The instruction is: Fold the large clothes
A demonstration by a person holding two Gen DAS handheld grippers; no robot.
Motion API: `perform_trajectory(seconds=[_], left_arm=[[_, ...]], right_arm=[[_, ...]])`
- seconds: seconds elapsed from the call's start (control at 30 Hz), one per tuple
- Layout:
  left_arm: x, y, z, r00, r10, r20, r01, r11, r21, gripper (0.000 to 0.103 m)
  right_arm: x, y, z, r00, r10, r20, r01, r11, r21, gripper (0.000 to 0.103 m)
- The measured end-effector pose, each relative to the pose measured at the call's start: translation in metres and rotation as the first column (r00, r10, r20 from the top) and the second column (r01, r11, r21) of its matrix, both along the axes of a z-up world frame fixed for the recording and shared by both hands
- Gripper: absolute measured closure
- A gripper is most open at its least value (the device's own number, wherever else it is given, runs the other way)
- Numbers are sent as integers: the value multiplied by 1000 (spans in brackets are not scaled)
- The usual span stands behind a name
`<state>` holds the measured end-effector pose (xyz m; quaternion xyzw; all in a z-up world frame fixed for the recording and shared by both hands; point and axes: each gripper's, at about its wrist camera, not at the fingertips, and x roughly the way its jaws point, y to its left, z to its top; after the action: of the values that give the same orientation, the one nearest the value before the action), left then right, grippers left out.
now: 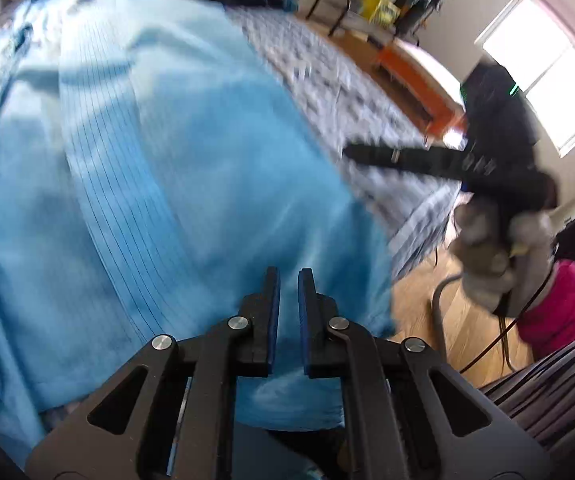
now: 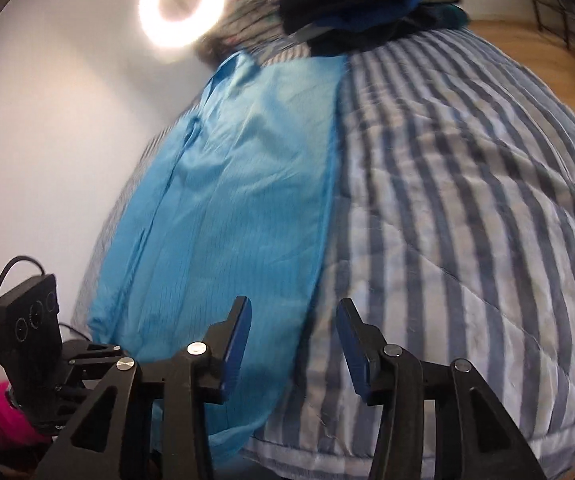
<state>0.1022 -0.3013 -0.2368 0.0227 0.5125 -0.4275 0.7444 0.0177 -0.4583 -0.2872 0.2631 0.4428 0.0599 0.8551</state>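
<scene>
Left tool [image 1: 288, 280] nearly together over blue shirt [image 1: 167, 160]; right tool [image 2: 293, 312] apart, empty.

From my remote station I see a bed under a blue-and-white striped quilt [image 2: 467, 208], set against a plain white wall [image 2: 47, 160]. A ring light [image 2: 181, 6] glows on that wall side. Beyond the bed lies a wooden floor [image 1: 419, 292], with an orange bench [image 1: 415, 76], a dark metal chair frame [image 1: 333, 8] and a bright window [image 1: 543, 76] in a pale wall.
</scene>
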Motion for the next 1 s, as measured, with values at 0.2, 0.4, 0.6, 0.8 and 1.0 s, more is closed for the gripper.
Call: perform_trajectory(seconds=[0.2, 0.4, 0.6, 0.8, 1.0], left_arm=[[19, 3, 12, 998, 59, 18, -59, 998, -19, 97], [34, 12, -12, 989, 144, -47, -145, 989, -24, 97], [25, 3, -31, 995, 103, -15, -103, 995, 16, 97], [18, 19, -6, 989, 146, 0, -146, 985, -91, 97], [19, 19, -35, 989, 132, -66, -135, 990, -38, 98]], right_arm=[[-12, -19, -21, 999, -49, 12, 45, 975, 216, 58], [-1, -6, -28, 999, -31, 9, 28, 969, 244, 64], [13, 21, -23, 999, -5, -52, 13, 987, 163, 102], [22, 41, 7, 997, -1, -71, 2, 1000, 10, 103], [35, 67, 31, 995, 41, -88, -53, 989, -137, 103]])
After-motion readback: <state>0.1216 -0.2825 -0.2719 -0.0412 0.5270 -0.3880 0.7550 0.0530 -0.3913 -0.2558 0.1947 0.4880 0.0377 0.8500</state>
